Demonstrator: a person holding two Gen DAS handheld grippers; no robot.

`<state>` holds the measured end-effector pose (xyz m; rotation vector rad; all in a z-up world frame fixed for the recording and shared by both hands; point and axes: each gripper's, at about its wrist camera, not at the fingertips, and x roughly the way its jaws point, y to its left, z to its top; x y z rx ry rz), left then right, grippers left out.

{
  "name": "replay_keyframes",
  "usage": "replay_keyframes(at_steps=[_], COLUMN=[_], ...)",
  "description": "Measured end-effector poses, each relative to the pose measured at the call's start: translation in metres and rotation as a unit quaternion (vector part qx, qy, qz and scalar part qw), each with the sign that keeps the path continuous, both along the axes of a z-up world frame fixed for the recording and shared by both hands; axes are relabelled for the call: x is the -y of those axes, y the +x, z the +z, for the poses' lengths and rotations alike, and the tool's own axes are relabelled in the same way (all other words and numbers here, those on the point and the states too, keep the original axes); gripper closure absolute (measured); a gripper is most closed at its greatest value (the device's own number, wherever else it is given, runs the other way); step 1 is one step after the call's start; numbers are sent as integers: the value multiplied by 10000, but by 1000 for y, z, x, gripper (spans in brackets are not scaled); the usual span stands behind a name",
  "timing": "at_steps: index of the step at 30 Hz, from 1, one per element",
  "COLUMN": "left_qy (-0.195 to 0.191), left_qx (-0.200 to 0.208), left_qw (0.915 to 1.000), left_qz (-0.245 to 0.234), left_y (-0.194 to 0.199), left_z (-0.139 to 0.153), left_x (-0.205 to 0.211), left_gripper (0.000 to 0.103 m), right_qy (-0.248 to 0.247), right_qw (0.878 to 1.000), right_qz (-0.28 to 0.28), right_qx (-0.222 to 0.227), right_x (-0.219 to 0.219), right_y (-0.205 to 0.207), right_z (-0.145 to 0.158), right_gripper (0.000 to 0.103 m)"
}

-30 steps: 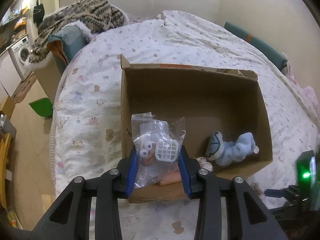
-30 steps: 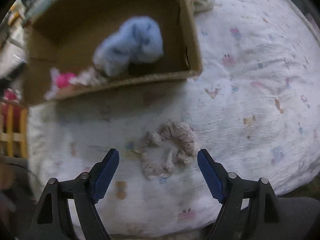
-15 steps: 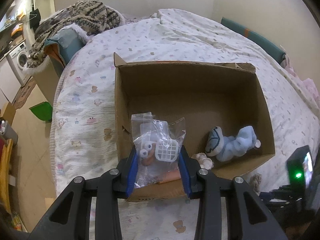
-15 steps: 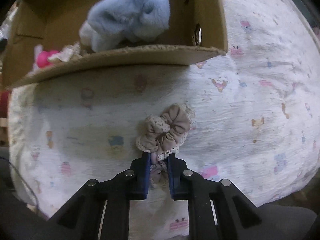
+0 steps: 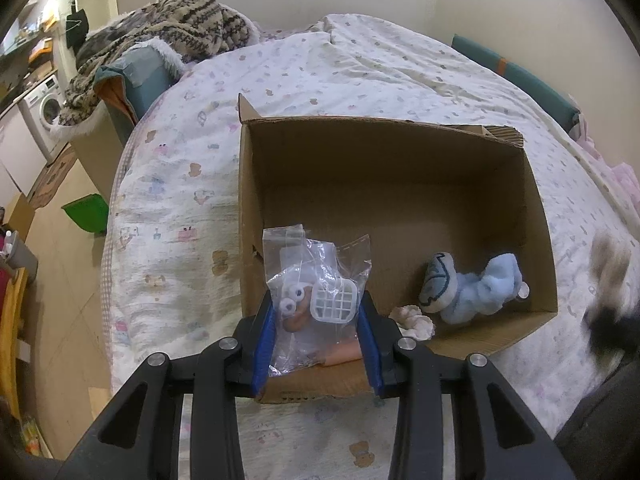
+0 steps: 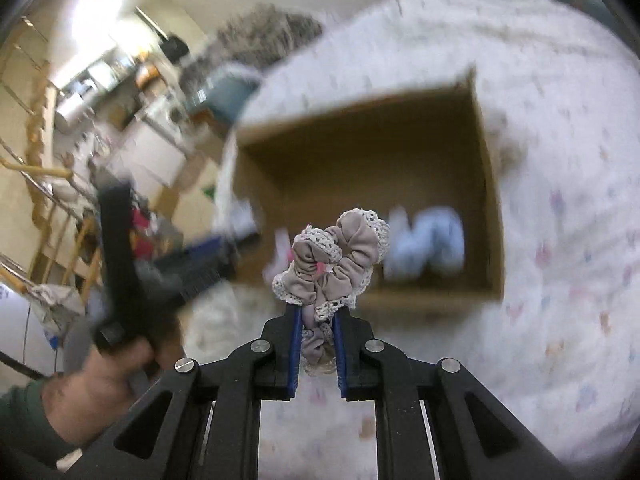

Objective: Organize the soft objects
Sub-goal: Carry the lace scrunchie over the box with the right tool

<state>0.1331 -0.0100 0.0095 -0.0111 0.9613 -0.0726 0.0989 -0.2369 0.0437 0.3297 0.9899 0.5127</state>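
An open brown cardboard box (image 5: 536, 216) stands on a bed covered by a white quilt printed with small pastel animals (image 5: 176, 208), near the quilt's near edge. The left gripper (image 5: 318, 334) hangs over the box's near-left corner, its blue-padded jaws at a narrow setting and pressed on both sides of a clear plastic bag of small toy parts (image 5: 312, 280); a white gridded piece and two white ring-shaped pieces show through the film, and the bag stands upright above the pads. Inside the box, against the near wall toward its right corner, lies a light blue plush toy with a white embroidered face (image 5: 468, 288); just left of it, touching the near wall, sits a small cream ruffled fabric item (image 5: 412, 318). The right gripper (image 6: 316, 344) is held in the air before the box's near wall, its jaws nearly together and clamped on a beige fabric scrunchie trimmed with white lace (image 6: 336, 256), whose loops bunch above the pads, clear of the quilt. In the right wrist view the surroundings are heavily blurred; a hand (image 6: 96, 380) with a dark green sleeve grips the other tool's black handle at the left. Beyond the quilt's far-left corner a brown-and-cream knitted blanket (image 5: 168, 28) is heaped up, and a white washing machine (image 5: 44, 108) stands further left.
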Motion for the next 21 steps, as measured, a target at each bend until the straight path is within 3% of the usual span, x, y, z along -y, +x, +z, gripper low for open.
replay_keyframes(at_steps=[5,9,13,21], left_qy=[-11,-19,-82,-64], left_qx=[-2,10,10,136], left_qw=[10000,10000,10000,9999], left_qz=[9,5,-4,-29], left_y=[1,2,4,3], left_z=[-4,-7,-8,-8], left_x=[0,0,0,1], left_gripper=[69,69,69,68], right_qy=[68,83,136,36], right_qw=[9987,9973,9963,9966], right_qz=[-459,-723,-790,-751], right_qx=[199,68,-320,-341], right_x=[7,18,13,4], right_y=[21,39,44,48], right_z=[3,-25,-55,-63], right_gripper=[88,87,87,87])
